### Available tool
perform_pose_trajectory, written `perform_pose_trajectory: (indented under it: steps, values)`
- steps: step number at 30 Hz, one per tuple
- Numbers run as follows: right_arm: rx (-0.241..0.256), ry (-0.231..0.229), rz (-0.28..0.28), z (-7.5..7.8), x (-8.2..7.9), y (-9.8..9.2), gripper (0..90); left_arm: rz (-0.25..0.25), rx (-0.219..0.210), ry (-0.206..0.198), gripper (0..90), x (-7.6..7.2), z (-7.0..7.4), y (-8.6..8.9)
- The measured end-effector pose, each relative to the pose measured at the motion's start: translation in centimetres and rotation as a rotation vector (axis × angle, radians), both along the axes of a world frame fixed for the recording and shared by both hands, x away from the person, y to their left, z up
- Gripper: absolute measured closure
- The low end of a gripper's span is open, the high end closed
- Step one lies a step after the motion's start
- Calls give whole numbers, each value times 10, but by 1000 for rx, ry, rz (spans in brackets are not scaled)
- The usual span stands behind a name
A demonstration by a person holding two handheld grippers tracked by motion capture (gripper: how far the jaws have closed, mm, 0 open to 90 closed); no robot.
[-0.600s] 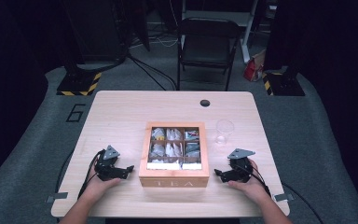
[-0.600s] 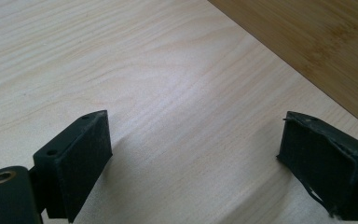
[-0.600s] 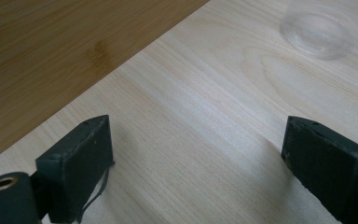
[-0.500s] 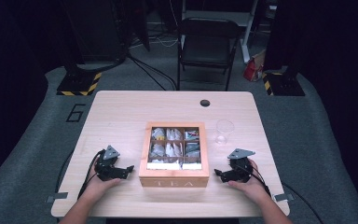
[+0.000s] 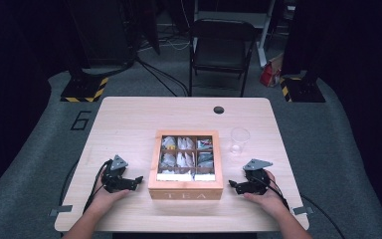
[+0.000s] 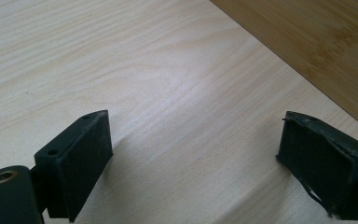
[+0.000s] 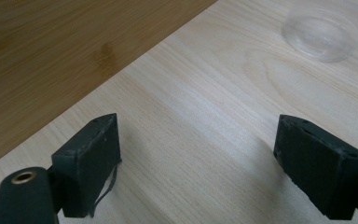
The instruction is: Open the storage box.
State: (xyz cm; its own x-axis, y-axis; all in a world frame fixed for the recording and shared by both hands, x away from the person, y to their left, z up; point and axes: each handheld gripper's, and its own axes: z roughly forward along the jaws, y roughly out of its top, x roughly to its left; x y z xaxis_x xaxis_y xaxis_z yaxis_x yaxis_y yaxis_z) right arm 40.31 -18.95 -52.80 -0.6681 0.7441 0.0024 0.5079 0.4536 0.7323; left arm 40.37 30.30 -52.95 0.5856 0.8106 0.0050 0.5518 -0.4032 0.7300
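Observation:
A wooden tea box [image 5: 185, 188] with "TEA" on its front stands at the table's front middle, its glass lid showing several compartments of tea bags. My left gripper [image 5: 138, 180] rests on the table left of the box, jaws open, nothing between them; the box's side wall [image 6: 317, 42] fills the upper right of the left gripper view. My right gripper [image 5: 232, 185] rests right of the box, also open and empty. The box wall [image 7: 51, 51] lies at the upper left of the right gripper view. A clear glass [image 5: 239, 140] stands behind the right gripper, its base [image 7: 320, 33] visible ahead of the jaws.
The light wooden table [image 5: 129, 124] has a dark cable hole [image 5: 219, 109] near its far edge. A black folding chair [image 5: 222, 50] stands beyond the table. Stands with yellow-black striped bases [image 5: 84, 89] sit on the floor at either far corner.

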Motion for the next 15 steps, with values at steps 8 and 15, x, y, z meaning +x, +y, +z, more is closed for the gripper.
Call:
perform_pose_trajectory:
  steps: [8, 15]
  values:
    - [5, -6, -14, 0, 0, 0, 167, 15, -2, -8, 156, 0, 1, 2]
    - [11, -5, -32, 2, 0, -1, 250, 32, -6, 7, 197, -1, 3, 3]
